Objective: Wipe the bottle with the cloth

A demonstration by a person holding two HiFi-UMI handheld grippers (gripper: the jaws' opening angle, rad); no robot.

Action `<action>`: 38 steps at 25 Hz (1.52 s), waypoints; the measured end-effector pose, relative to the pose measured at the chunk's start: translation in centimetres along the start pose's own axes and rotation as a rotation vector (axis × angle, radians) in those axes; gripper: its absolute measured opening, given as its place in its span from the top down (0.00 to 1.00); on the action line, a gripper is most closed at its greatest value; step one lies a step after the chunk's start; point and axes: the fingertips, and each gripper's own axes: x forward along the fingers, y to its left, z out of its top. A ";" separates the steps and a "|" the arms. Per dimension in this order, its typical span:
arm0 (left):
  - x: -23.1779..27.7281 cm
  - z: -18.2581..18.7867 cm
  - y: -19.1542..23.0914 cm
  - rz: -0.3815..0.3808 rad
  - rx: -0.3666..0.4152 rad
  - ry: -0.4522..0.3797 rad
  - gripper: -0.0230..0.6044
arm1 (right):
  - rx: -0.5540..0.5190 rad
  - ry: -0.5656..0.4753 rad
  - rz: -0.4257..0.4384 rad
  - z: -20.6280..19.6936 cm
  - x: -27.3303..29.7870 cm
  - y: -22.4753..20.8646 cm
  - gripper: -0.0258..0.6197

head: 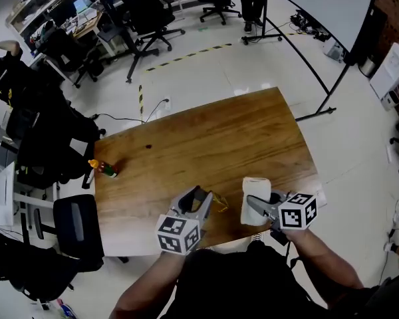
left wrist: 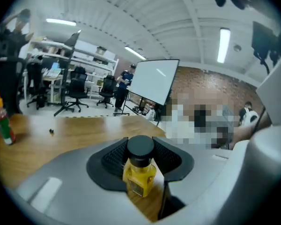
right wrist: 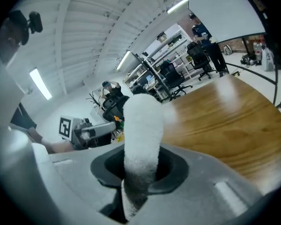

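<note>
1. Left gripper (left wrist: pixel 140 159): jaws part-way apart and clamped on the small bottle (left wrist: pixel 139 172). The pads sit at its black cap (left wrist: pixel 140 147) and shoulder, and the body hangs below them.
2. Right gripper (right wrist: pixel 141 167): jaws nearly together, pinching the white cloth (right wrist: pixel 141 125). Most of it stands out past the tips, unsupported.
3. Risk: the grip is high on the bottle, so wiping pressure could pivot it or slip it out of the pads.
4. Risk: the floppy cloth may fold away, and the jaw tips would then knock the bottle.
5. Contents: the bottle holds yellow liquid, cap on. A red sauce bottle (left wrist: pixel 4 125) stands on the table (head: pixel 219 138), well left of the left jaws.
</note>
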 end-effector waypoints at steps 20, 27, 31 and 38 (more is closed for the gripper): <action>-5.5 -0.1 -5.8 0.057 -0.009 -0.145 0.59 | -0.136 0.109 0.215 0.2 -5.1 2.8 0.85; -11.8 -5.8 -4.9 0.202 -0.073 -0.085 0.80 | -0.165 0.083 0.210 -2.1 -5.5 5.0 0.85; -14.8 -7.7 -4.3 0.217 -0.210 -0.065 0.94 | -0.168 0.032 0.154 -4.0 -6.9 7.7 0.85; -21.9 -12.4 -7.8 0.134 -0.118 -0.011 0.94 | -0.091 -0.052 0.037 -13.4 -10.3 13.2 0.85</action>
